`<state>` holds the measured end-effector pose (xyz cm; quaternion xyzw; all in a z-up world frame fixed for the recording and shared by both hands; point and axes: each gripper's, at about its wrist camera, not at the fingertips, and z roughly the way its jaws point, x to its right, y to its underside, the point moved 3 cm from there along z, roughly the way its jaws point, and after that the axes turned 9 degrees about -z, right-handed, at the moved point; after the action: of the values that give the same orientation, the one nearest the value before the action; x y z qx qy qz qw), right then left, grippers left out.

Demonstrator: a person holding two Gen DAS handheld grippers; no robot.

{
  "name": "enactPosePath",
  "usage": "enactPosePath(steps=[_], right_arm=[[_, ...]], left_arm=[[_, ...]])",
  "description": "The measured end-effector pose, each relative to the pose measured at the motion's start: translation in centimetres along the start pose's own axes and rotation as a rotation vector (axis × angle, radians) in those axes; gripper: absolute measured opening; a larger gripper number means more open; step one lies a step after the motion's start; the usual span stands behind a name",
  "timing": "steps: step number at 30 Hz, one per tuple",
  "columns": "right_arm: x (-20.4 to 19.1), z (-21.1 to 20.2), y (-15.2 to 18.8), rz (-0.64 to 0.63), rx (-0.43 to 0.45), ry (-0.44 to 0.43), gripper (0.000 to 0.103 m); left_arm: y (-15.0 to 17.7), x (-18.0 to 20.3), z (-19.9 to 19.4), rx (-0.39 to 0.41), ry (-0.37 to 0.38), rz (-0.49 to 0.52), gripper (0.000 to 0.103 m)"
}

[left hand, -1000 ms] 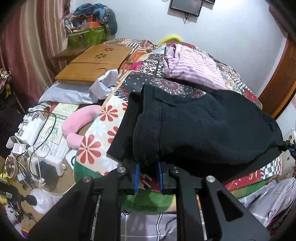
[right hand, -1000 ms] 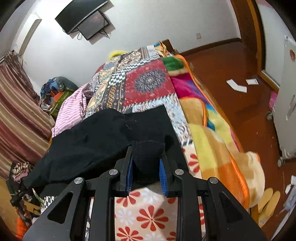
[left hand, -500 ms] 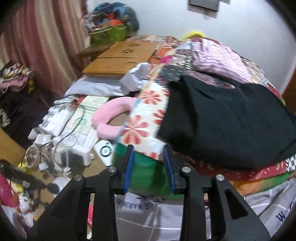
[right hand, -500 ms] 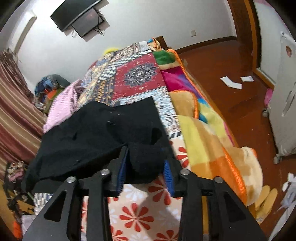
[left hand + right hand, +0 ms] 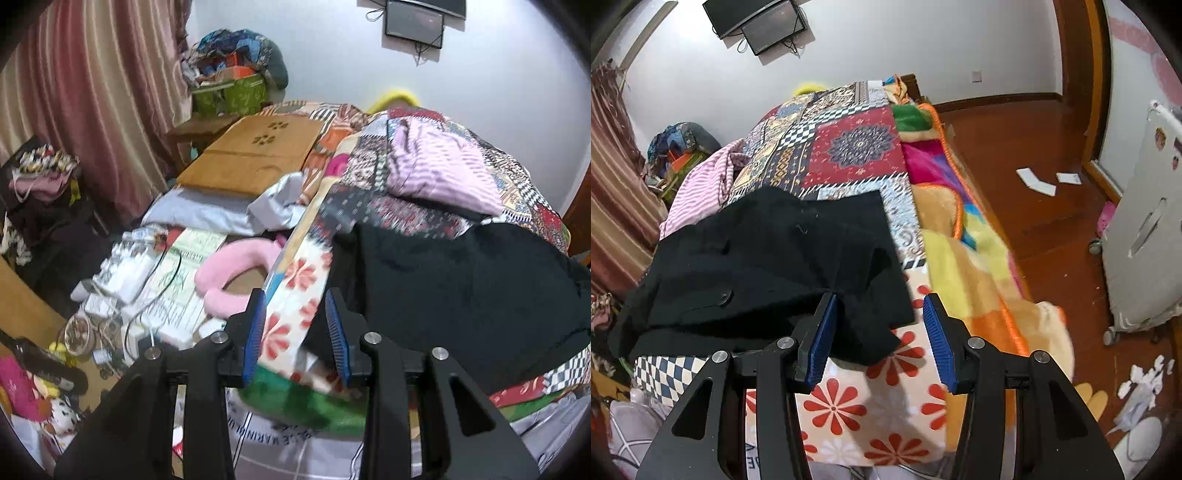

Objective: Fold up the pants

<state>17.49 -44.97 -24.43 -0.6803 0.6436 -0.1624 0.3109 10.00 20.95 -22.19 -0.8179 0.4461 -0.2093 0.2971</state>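
Black pants [image 5: 768, 266] folded on bed, left tongs [image 5: 295, 332] and right tongs [image 5: 879, 339] apart, empty, at near edge

Obstacles: folded black fabric pants [image 5: 768, 266] cover the near bed corner; crumpled pink striped garment [image 5: 439, 173] beyond them.
Left of bed: pink U-shaped neck pillow [image 5: 232, 273], white chargers and cables [image 5: 125, 280].
Free: patchwork quilt [image 5: 857, 147] farther up; flowered blanket [image 5: 871, 410] below the pants.
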Motion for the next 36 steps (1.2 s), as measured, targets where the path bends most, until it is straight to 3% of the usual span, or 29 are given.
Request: enactPosePath(steps=[5, 10, 16, 21, 26, 32, 33, 34, 35, 36], right_arm=[[0.4, -2.0, -2.7, -0.024, 0.062, 0.060, 0.045], [0.2, -0.1, -5.1, -0.024, 0.066, 0.039, 0.045], [-1.2, 4.6, -4.1, 0.022, -0.047, -0.113, 0.045], [-1.7, 6.6, -2.3, 0.080, -0.124, -0.210, 0.045], [-1.5, 7.8, -2.4, 0.119, -0.135, -0.288, 0.048], [-1.7, 7.9, -3.9, 0.136, -0.090, -0.381, 0.048], [-2.1, 7.7, -4.2, 0.110, -0.086, -0.368, 0.045], [-2.8, 7.4, -4.4, 0.066, -0.084, -0.339, 0.036], [-3.4, 7.2, -4.8, 0.017, -0.083, -0.297, 0.021], [-3.9, 6.9, -5.0, -0.022, -0.081, -0.275, 0.017]], left_arm=[[-2.2, 3.7, -0.3, 0.035, 0.063, 0.038, 0.055], [-2.6, 8.1, 0.7, 0.023, 0.117, 0.104, 0.060], [0.1, 11.6, 3.8, -0.072, 0.125, 0.181, 0.060], [2.7, 11.7, 5.6, -0.146, 0.115, 0.185, 0.060], [4.9, 11.1, 7.2, -0.205, 0.086, 0.227, 0.061], [6.1, 11.2, 7.8, -0.200, 0.056, 0.265, 0.065], [6.3, 11.3, 7.9, -0.197, 0.054, 0.269, 0.065], [6.4, 11.3, 7.9, -0.194, 0.053, 0.273, 0.065], [6.3, 11.2, 7.9, -0.193, 0.052, 0.274, 0.065], [6.3, 11.2, 7.9, -0.191, 0.053, 0.274, 0.065]])
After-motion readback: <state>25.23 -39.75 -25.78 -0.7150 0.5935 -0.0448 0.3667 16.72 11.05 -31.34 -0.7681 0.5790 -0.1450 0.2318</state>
